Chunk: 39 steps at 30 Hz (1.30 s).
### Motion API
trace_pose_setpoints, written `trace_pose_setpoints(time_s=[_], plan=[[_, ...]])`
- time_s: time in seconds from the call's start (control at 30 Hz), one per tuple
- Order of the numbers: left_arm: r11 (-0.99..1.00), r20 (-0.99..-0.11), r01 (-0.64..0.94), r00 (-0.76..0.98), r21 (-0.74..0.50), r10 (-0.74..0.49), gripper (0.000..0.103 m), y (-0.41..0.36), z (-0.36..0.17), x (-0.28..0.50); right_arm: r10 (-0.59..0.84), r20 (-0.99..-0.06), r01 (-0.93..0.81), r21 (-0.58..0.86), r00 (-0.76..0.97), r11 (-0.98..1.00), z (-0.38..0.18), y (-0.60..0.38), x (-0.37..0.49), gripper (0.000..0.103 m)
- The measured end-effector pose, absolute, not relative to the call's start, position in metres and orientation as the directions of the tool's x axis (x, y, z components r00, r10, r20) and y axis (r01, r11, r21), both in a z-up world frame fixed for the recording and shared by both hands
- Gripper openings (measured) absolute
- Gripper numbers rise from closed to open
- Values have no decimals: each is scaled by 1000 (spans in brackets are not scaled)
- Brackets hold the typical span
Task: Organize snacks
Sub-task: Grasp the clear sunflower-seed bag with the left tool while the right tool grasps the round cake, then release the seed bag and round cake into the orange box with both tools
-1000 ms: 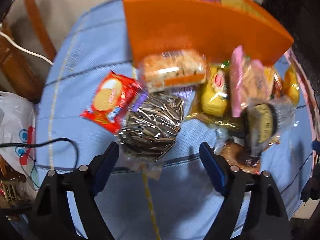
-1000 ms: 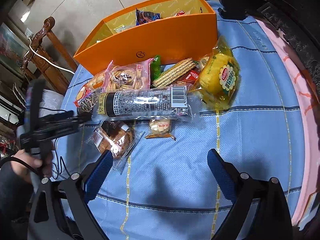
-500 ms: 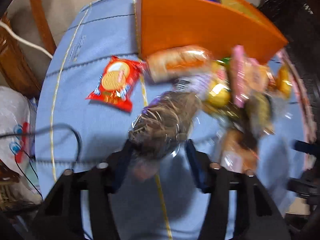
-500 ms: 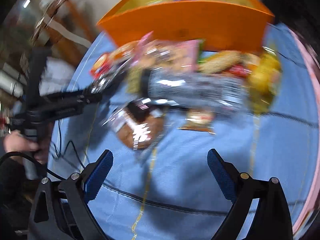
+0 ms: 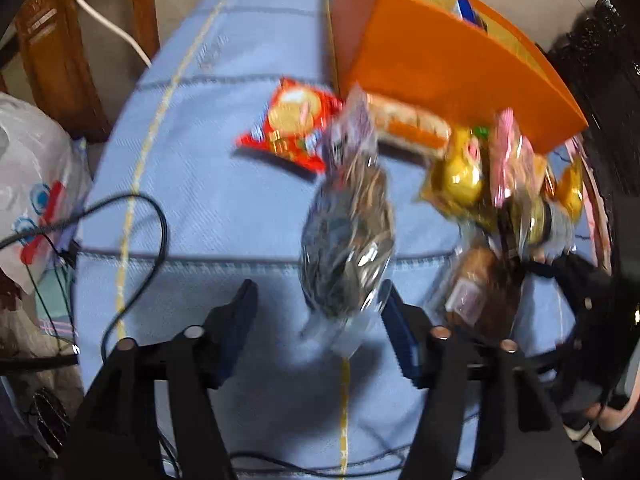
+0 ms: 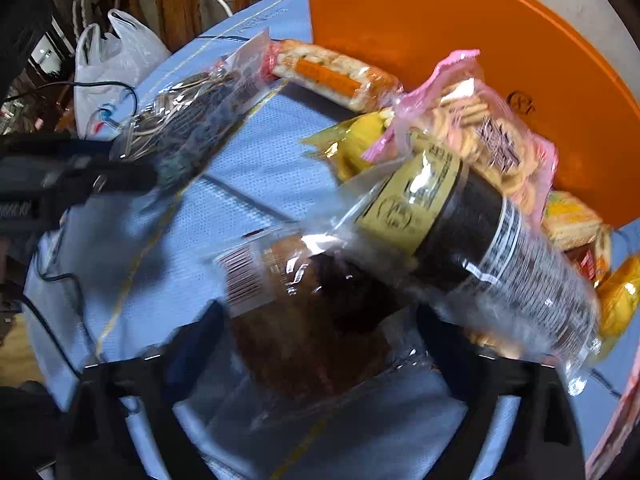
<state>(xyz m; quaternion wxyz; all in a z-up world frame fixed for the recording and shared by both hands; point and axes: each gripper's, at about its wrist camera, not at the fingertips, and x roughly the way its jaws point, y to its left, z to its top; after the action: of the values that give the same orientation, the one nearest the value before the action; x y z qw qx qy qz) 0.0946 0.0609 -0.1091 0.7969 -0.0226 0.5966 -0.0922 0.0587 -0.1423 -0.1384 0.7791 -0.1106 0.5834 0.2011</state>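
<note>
The seed bag (image 5: 348, 232) has been raised on end from where it lay flat a second ago, and the right gripper (image 6: 316, 332) has been brought in from open cloth to the near edge of the pile. On the blue cloth (image 5: 224, 200) the sorting is judged barely begun: the orange box (image 5: 440, 64) is seen almost bare, with only a blue wrapper (image 5: 466, 8) visible inside, though much of its interior is hidden. Most of the snacks are left outside it, heaped against its front wall: the black tube (image 6: 480, 240), the pink biscuit bag (image 6: 480, 120), the wafer pack (image 6: 332, 76) and a yellow pack (image 5: 460, 172), with the red packet (image 5: 292, 124) lying a little apart to the left. The seed bag is shown between the fingers of the left gripper (image 5: 318, 296), touching one finger and clear of the other; from the right wrist view it appears carried above the cloth, but whether it is pinched or slipping free cannot be told through the blur. The right gripper is spread wide, its fingers set either side of the brown packet (image 6: 304, 288), which is not yet clamped. Both packets, and the whole heap behind them, remain to be boxed.
</note>
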Motion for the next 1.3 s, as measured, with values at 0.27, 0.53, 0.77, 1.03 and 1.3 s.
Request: trace_pose_setpoints(time_s=[0.27, 0.53, 0.77, 1.03, 1.3], plan=[[984, -962, 113, 218, -140, -162, 28, 37, -123, 130, 342, -924, -368, 261, 173, 892, -114, -178, 16, 77], [981, -951, 145, 260, -132, -167, 26, 32, -99, 108, 438, -864, -226, 387, 251, 894, -80, -242, 0, 77], [962, -895, 196, 368, -191, -253, 26, 23, -31, 95, 415, -830, -253, 339, 373, 906, -34, -252, 16, 77], [945, -831, 259, 465, -201, -305, 26, -14, 28, 130, 374, -774, -259, 276, 510, 925, 15, -270, 61, 77], [932, -804, 296, 490, -210, -337, 26, -54, 51, 217, 292, -719, -212, 203, 631, 956, 50, -295, 155, 77]])
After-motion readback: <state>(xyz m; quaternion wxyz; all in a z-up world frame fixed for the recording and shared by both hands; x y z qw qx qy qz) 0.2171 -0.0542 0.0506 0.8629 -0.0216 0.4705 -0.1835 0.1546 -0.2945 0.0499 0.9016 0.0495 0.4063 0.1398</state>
